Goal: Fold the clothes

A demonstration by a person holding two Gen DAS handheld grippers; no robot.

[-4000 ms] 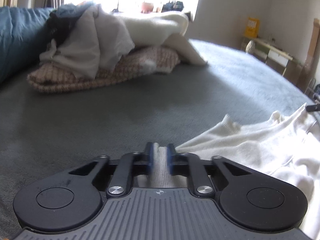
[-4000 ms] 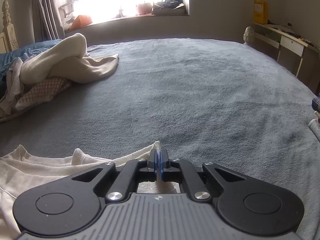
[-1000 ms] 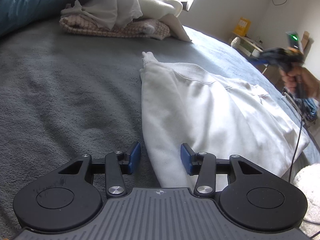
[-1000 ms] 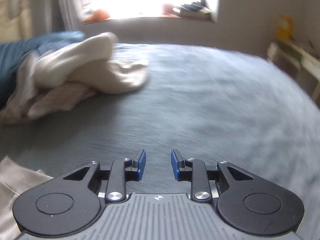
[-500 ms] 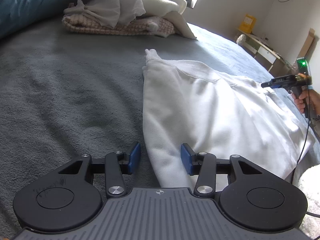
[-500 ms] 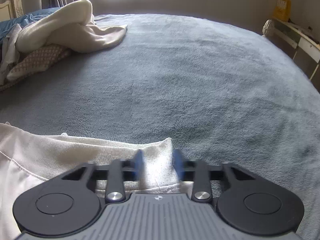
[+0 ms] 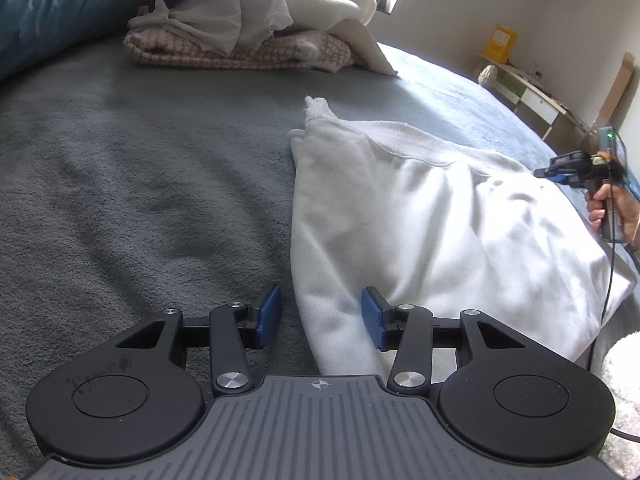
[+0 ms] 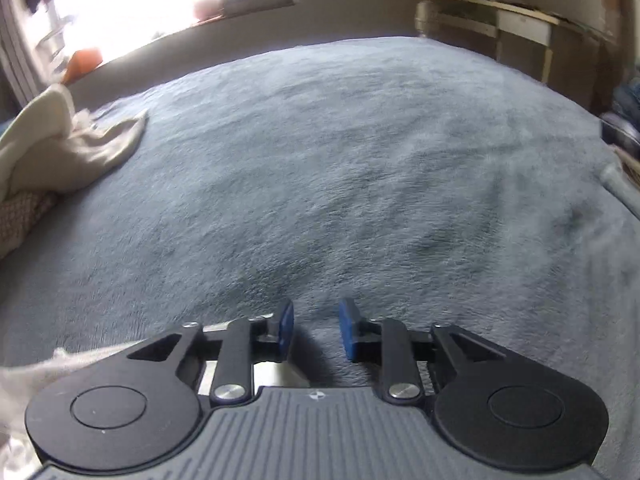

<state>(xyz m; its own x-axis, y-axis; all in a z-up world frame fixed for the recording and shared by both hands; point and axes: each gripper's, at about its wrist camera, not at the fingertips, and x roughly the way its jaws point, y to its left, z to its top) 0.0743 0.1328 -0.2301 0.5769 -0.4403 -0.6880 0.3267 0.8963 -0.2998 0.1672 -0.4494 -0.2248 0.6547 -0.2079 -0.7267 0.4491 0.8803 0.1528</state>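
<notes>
A white sweatshirt (image 7: 420,216) lies spread on the grey bedspread (image 7: 140,184), its cuffed sleeve end pointing away toward the clothes pile. My left gripper (image 7: 320,318) is open, its blue pads either side of the sweatshirt's near left edge, holding nothing. My right gripper (image 8: 316,330) is open and empty over bare bedspread (image 8: 360,160); a corner of the white sweatshirt (image 8: 36,376) shows at its lower left. In the left wrist view the right gripper (image 7: 548,174) is at the sweatshirt's far right edge, held in a hand.
A pile of unfolded clothes (image 7: 248,28) sits at the far side of the bed, also visible in the right wrist view (image 8: 52,152). A blue pillow (image 7: 52,4) lies at far left. A desk (image 7: 532,92) stands by the right wall.
My right gripper has lifted off the sweatshirt's edge and swung right over bare bedspread, still open. My left gripper stays open at the near edge, hardly moved.
</notes>
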